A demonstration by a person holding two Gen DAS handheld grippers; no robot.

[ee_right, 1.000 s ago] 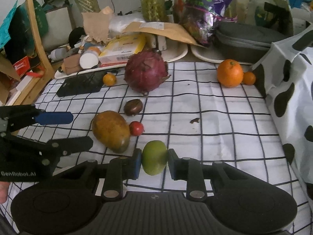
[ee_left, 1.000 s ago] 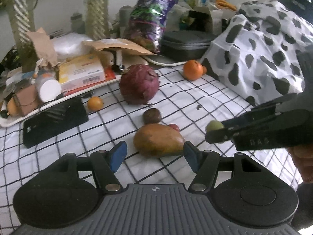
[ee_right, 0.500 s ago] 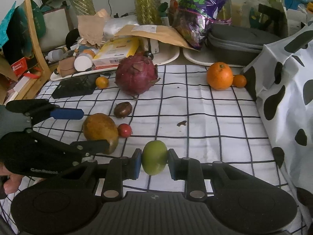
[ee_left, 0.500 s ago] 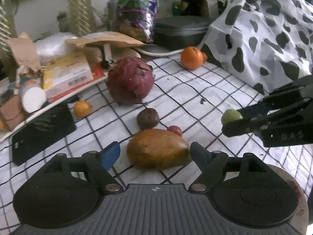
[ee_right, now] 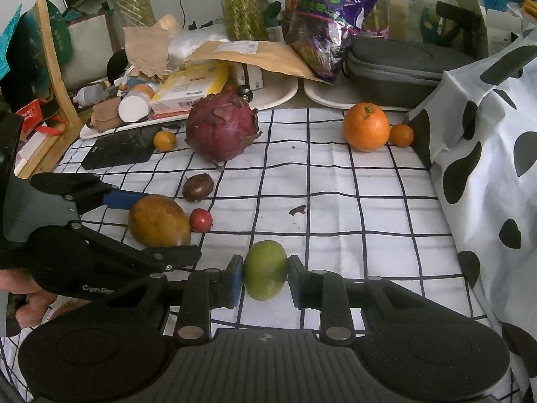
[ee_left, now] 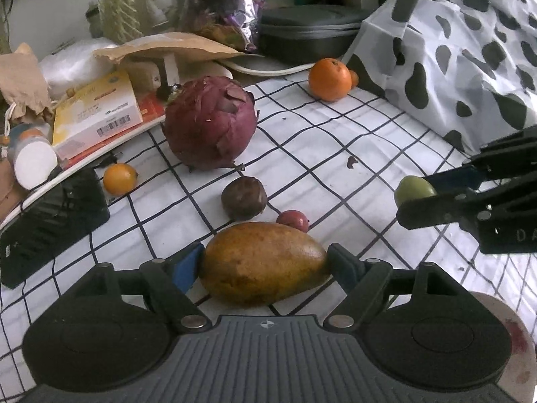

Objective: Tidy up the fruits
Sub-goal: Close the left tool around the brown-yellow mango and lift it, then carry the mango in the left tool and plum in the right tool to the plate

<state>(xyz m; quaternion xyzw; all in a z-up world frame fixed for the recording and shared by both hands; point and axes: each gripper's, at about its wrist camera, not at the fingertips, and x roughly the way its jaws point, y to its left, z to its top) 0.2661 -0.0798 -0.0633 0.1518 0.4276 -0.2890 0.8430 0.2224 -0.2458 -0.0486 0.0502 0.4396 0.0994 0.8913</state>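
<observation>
My left gripper (ee_left: 265, 263) has its jaws on both ends of the yellow-brown mango (ee_left: 263, 262) on the checked cloth; it also shows in the right wrist view (ee_right: 157, 220). My right gripper (ee_right: 265, 277) is shut on a small green fruit (ee_right: 265, 268), held above the cloth; it also shows in the left wrist view (ee_left: 413, 189). Near the mango lie a small red fruit (ee_left: 292, 220), a dark passion fruit (ee_left: 244, 197), a purple dragon fruit (ee_left: 210, 122), a small orange kumquat (ee_left: 119, 178), a big orange (ee_left: 330, 80) and a tiny orange (ee_right: 401, 135).
A black phone (ee_left: 50, 218) lies left. A tray with boxes (ee_left: 95, 114), bags and a grey case (ee_left: 308, 32) line the back. A cow-print cloth (ee_left: 470, 50) rises on the right. A plate rim (ee_left: 510, 329) shows at lower right.
My left gripper moved forward and its jaws closed in around the mango. My right gripper kept holding the green fruit and shifted slightly.
</observation>
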